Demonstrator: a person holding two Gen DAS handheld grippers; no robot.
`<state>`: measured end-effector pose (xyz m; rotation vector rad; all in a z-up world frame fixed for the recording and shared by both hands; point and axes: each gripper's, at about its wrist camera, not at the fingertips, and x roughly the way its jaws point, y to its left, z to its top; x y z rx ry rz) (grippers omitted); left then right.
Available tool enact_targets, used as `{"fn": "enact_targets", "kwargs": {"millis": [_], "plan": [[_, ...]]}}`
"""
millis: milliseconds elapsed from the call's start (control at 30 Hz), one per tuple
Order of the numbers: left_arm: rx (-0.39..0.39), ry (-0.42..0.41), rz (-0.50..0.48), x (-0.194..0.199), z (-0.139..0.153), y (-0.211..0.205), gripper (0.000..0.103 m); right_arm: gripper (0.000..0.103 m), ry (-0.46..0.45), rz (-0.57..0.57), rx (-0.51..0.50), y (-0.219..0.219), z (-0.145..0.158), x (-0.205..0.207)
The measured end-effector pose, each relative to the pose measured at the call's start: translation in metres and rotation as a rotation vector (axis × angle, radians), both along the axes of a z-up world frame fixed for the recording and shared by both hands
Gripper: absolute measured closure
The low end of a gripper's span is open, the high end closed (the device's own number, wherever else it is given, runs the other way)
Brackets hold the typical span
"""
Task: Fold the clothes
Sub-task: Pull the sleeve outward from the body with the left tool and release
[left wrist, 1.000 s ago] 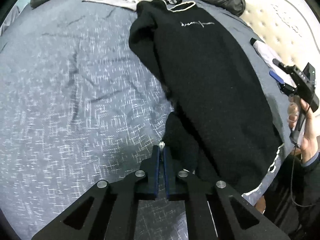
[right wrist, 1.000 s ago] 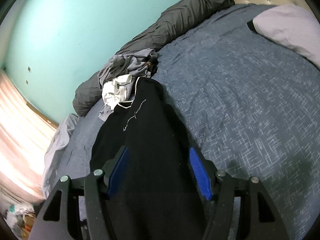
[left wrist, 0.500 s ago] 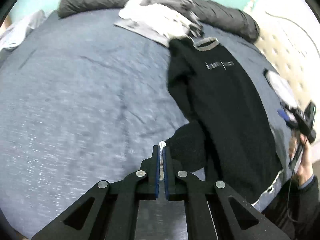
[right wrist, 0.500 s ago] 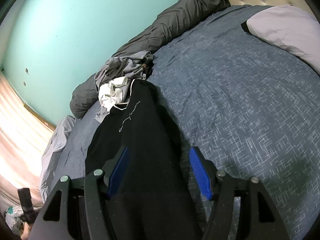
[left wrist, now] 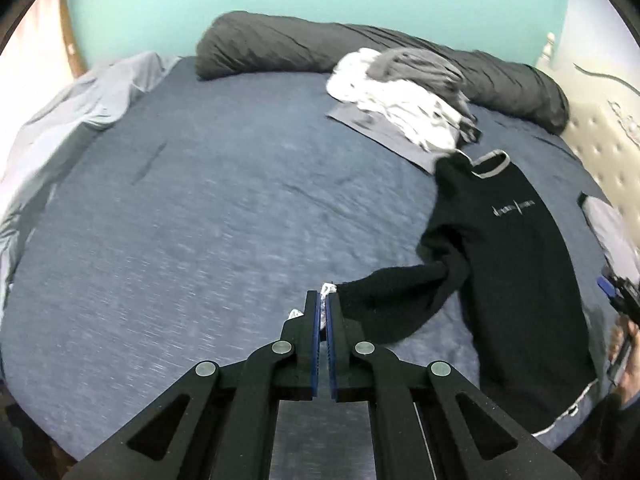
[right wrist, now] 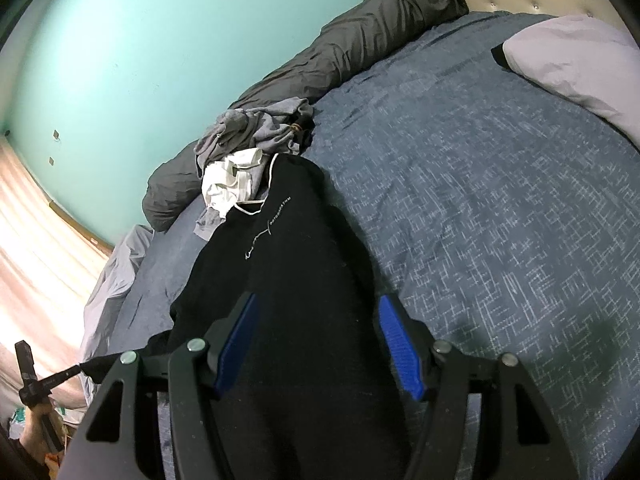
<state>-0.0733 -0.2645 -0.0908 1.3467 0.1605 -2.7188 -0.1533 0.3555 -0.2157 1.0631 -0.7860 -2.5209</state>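
A black sweater (left wrist: 516, 264) with a white-edged collar lies flat on the blue bed cover (left wrist: 208, 216), at the right of the left wrist view. My left gripper (left wrist: 322, 300) is shut on the pale cuff of its sleeve (left wrist: 396, 296). The sleeve is drawn out to the left, lifted off the cover. In the right wrist view my right gripper (right wrist: 318, 298) hangs open just above the sweater's body (right wrist: 304, 248), nothing between its blue pads (right wrist: 394, 336). The same gripper (left wrist: 618, 296) shows at the right edge of the left wrist view, held in a hand.
A heap of grey and white clothes (left wrist: 404, 92) lies just beyond the sweater's collar. Behind it a rolled dark grey duvet (left wrist: 280, 44) runs along the teal wall. A pale pillow (right wrist: 572, 60) and tufted headboard (left wrist: 612, 152) lie right; a light sheet (left wrist: 80, 92) hangs left.
My left gripper has risen and drawn back to the left with the cuff, pulling the sleeve out from the sweater's side. The right gripper has stayed where it was, still open.
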Motion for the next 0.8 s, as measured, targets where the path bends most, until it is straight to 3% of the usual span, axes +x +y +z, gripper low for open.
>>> {"fn": "enact_targets", "kwargs": {"millis": [367, 733, 800], "plan": [[-0.019, 0.144, 0.174, 0.004, 0.048, -0.084, 0.101, 0.039, -0.001, 0.003, 0.104, 0.009, 0.027, 0.014], [0.103, 0.087, 0.327, 0.024, -0.009, -0.150, 0.101, 0.039, -0.102, 0.045, 0.177, 0.011, 0.022, 0.019], [0.156, 0.077, 0.325, 0.030, -0.019, -0.157, 0.101, 0.039, -0.122, 0.033, 0.187, 0.013, 0.020, 0.021]]}}
